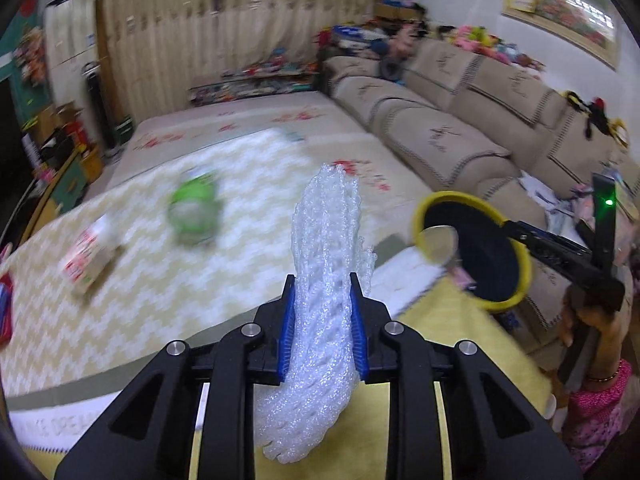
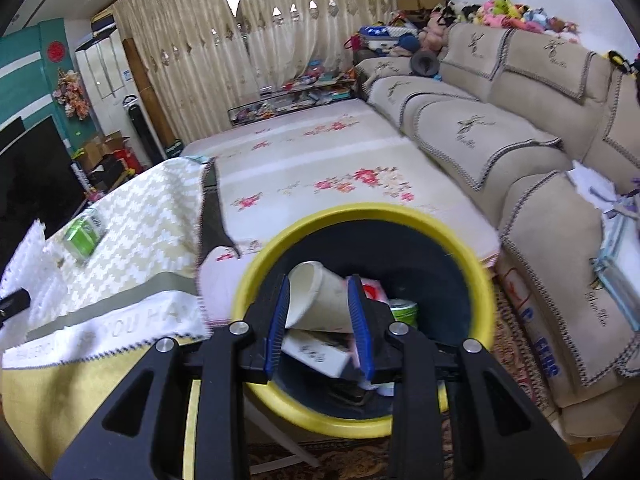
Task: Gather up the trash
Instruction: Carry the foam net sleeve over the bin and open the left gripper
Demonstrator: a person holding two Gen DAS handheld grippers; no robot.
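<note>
Left tool (image 1: 322, 320) clamped on white foam netting (image 1: 326, 280), long axis upright, above the counter (image 1: 140, 280). Yellow-rimmed bin (image 1: 472, 248) lies right of it, gripped by the right tool (image 2: 320, 322), apparently at the rim; trash inside.

Table (image 1: 132, 280) under zigzag cloth (image 1: 240, 216): green packet (image 1: 194, 210) mid-cloth, red-white carton (image 1: 90, 258) near left edge, well apart. White lettered runner (image 2: 108, 330) along front edge.
</note>
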